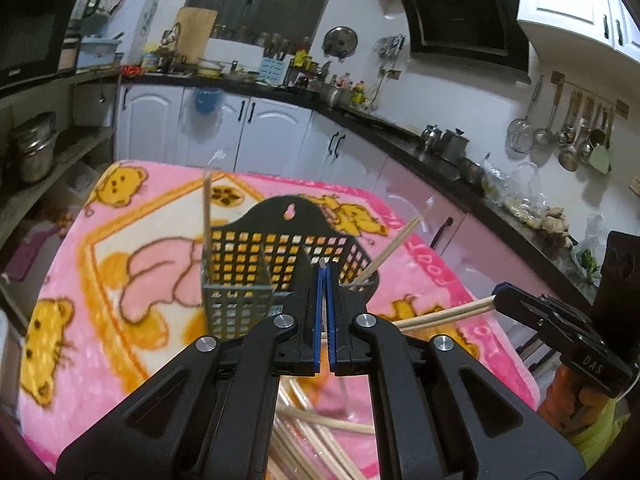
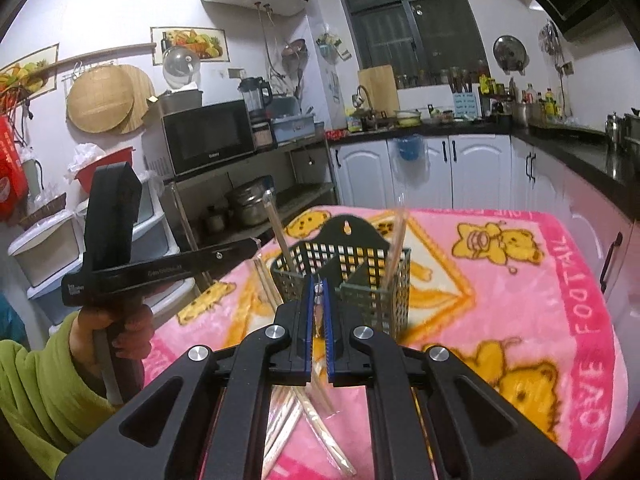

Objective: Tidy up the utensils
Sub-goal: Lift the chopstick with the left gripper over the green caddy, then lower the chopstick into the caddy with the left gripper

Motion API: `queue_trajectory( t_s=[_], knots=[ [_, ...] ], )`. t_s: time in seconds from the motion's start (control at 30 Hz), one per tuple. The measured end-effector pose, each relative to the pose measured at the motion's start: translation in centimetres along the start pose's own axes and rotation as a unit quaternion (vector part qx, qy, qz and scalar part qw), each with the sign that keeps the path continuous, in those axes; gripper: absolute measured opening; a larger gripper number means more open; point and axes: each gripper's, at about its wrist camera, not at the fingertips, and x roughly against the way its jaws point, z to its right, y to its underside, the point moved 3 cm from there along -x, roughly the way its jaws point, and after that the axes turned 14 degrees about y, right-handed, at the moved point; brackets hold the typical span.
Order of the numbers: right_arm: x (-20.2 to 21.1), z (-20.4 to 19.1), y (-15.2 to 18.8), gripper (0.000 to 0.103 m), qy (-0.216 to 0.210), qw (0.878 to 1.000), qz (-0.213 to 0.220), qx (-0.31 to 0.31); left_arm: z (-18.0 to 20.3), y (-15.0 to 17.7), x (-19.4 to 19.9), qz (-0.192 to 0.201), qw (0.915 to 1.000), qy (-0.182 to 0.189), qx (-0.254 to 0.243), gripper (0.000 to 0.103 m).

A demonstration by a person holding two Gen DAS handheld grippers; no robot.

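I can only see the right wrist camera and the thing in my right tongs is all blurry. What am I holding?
Observer: The left wrist camera sees your right tongs from the side. They are clamped on pale wooden chopsticks that stick out sideways above the pink blanket.
Operator: Cool! What's on the wall way off to my right?
Observer: A rail of hanging ladles and skimmers. Your camera doesn't catch it.
Operator: And under those?
Observer: On the dark counter there are clear plastic bags and what looks like a knobbly piece of ginger.
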Motion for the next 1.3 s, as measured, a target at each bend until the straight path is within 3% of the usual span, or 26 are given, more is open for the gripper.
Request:
queue_trajectory(
  t_s=[0.63,1.3],
  knots=[
    [1.8,-0.3,-4.2,0.005,0.006,0.998,0.055,0.011,3.3,-4.9,1.3,0.042,0.9980,0.020,-0.043,0.000],
    [3.7,0.8,-8.8,0.005,0.040,0.992,0.120,0.024,5.9,-10.2,2.8,0.097,0.9911,0.021,-0.090,0.000]
  ],
)
